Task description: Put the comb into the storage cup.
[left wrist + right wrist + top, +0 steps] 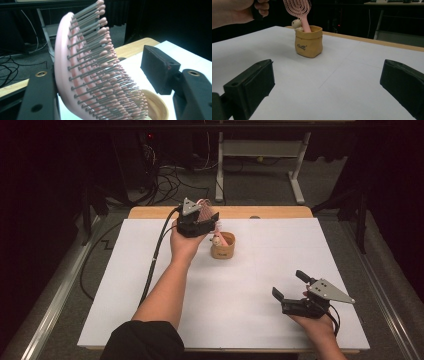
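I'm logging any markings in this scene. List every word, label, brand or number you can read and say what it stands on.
Yellow pouch: a small dark printed mark on its front, too small and blurred to read.
Pink hairbrush: no text visible.
Left gripper and right gripper: no text visible on their black jaws or grey plates.
White table cover: blank.

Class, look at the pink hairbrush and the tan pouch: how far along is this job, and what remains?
Done: the pink hairbrush stands handle-down in the tan pouch, beside a small toy figure. In hand: the left tool brackets the brush head; the brush's back lies against one jaw while the other pad stands clear of the bristles, so it looks released. Left: probably drawing that tool away. The right tool waits open, apart, on the white table.
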`<state>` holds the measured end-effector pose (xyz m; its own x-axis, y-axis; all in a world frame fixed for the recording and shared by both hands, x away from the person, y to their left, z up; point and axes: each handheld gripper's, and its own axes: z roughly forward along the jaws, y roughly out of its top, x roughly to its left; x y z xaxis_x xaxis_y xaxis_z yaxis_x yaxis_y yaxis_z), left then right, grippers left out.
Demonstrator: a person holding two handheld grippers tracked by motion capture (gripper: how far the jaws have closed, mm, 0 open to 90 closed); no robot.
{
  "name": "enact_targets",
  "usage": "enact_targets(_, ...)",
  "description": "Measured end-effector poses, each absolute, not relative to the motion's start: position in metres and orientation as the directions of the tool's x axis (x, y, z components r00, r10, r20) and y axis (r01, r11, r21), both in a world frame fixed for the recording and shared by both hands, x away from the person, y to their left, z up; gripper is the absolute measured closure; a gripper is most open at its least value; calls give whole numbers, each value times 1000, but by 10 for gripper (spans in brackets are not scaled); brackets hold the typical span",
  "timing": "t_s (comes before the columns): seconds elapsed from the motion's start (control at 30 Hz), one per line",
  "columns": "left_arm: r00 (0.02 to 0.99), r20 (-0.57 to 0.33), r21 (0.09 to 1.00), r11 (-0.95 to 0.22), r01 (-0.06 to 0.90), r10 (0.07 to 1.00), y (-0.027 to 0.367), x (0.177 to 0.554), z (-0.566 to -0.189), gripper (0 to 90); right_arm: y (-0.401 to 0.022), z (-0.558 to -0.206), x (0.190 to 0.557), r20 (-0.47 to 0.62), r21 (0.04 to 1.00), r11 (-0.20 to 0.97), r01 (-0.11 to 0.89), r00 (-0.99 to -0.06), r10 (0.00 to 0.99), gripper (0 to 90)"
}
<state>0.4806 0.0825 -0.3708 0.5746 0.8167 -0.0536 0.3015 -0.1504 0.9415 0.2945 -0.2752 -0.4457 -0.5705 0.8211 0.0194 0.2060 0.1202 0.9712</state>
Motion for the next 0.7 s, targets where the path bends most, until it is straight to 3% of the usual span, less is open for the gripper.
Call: enact_targets(0.7,556,-41,936,-162,311,830,87,480,-371,259,-274,-445,294,20,971,120,206,-572,820,0)
